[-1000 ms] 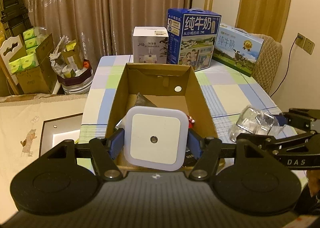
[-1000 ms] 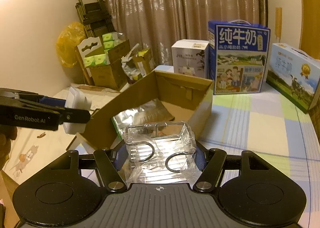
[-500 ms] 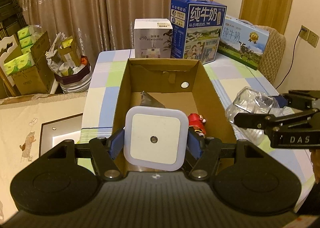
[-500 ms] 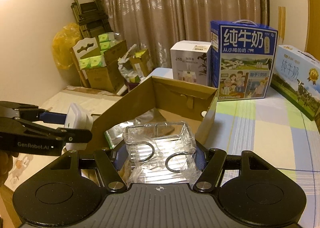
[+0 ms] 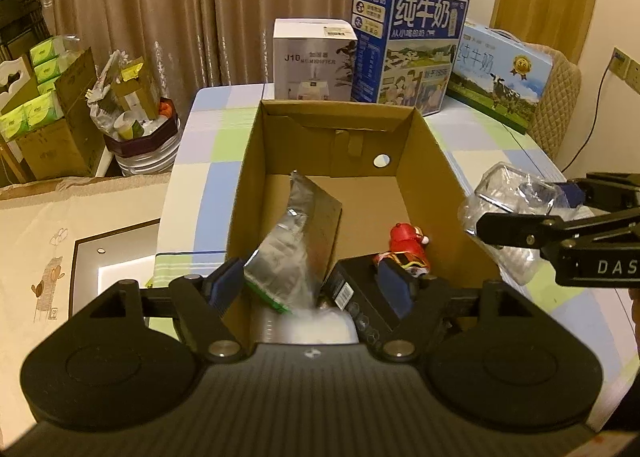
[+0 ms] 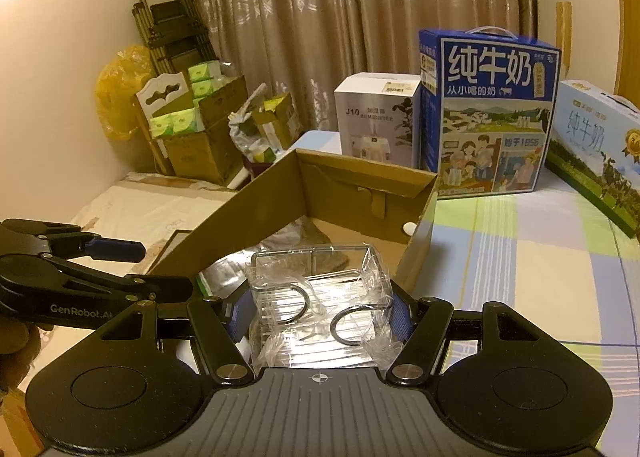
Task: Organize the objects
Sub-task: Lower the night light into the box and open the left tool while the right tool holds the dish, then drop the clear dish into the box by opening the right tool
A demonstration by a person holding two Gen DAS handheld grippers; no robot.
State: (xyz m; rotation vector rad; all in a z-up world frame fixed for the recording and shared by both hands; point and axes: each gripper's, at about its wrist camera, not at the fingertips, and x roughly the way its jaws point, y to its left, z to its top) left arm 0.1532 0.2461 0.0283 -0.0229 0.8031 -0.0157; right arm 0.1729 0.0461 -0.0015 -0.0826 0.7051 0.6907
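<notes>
Cardboard box (image 5: 448, 193) lengthwise, right tool (image 6: 322, 307) gripping clear tray (image 6: 320, 289)

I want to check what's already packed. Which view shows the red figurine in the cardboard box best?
The left wrist view: it looks down into the cardboard box, and the red figurine lies on the box floor beside a black box. In the right wrist view the clear container and the box wall hide it.

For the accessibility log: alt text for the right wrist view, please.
The right gripper clamps a clear plastic container beside an open cardboard box on a checked tablecloth. The left gripper reaches in from the left, jaws apart.
</notes>
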